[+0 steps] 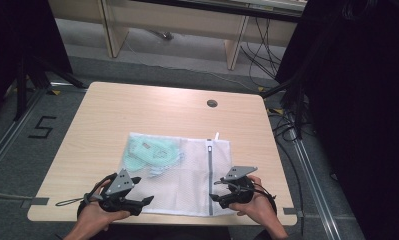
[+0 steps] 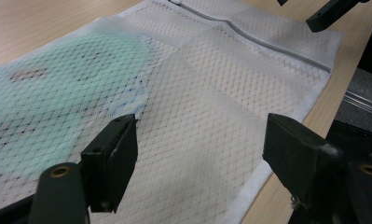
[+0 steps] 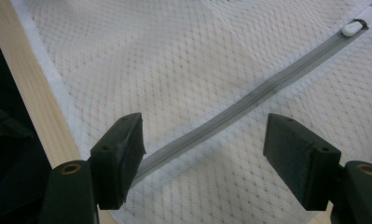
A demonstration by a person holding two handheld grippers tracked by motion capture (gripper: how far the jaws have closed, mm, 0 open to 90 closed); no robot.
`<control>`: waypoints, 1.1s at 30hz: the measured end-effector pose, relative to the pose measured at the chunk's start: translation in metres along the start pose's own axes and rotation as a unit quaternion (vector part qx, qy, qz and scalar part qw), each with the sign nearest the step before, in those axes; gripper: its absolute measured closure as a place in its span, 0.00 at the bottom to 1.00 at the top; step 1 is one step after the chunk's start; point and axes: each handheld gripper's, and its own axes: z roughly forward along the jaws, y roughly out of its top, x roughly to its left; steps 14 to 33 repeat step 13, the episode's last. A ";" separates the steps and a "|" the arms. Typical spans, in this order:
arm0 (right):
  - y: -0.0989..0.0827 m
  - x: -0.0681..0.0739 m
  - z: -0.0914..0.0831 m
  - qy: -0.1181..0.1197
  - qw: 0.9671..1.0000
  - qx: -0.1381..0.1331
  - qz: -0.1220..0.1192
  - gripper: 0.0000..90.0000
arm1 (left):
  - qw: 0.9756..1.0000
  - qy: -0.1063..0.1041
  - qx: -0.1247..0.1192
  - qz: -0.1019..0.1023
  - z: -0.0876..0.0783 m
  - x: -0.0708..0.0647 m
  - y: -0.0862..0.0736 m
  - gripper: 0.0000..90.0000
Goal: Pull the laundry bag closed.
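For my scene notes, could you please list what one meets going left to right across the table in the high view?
Left gripper → mint-green item inside the white mesh laundry bag → bag's grey zipper → right gripper.

Green item [image 1: 152, 152] blurred under mesh bag [image 1: 187, 185]; kind unclear

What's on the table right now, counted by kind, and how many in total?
Mesh laundry bag: 1
Green garment inside the bag: 1
Handheld grippers: 2, left gripper and right gripper, both open over the bag's near edge
Total: 4
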 end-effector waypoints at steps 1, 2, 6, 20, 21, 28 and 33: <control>-0.001 0.000 0.002 -0.001 1.000 -0.012 -0.003 0.33 | 1.000 0.003 0.002 0.003 0.000 0.000 0.000 0.28; 0.000 -0.002 0.001 -0.003 1.000 -0.002 -0.010 0.33 | 1.000 0.003 0.001 0.003 0.000 0.000 0.000 0.28; 0.000 -0.002 0.001 -0.004 1.000 -0.001 -0.009 0.32 | 1.000 -0.003 -0.006 -0.004 0.001 0.001 0.000 0.28; 0.000 -0.001 0.001 0.002 1.000 0.000 -0.007 0.32 | 1.000 -0.003 -0.003 -0.006 0.002 0.002 -0.001 0.28; 0.000 -0.001 0.001 0.002 1.000 0.000 -0.007 0.32 | 1.000 -0.003 -0.003 -0.006 0.002 0.002 -0.001 0.28; 0.000 -0.001 0.001 0.002 1.000 0.000 -0.007 0.32 | 1.000 -0.003 -0.003 -0.006 0.002 0.002 -0.001 0.28; 0.000 -0.001 0.001 0.002 1.000 0.000 -0.007 0.32 | 1.000 -0.003 -0.003 -0.006 0.002 0.002 -0.001 0.28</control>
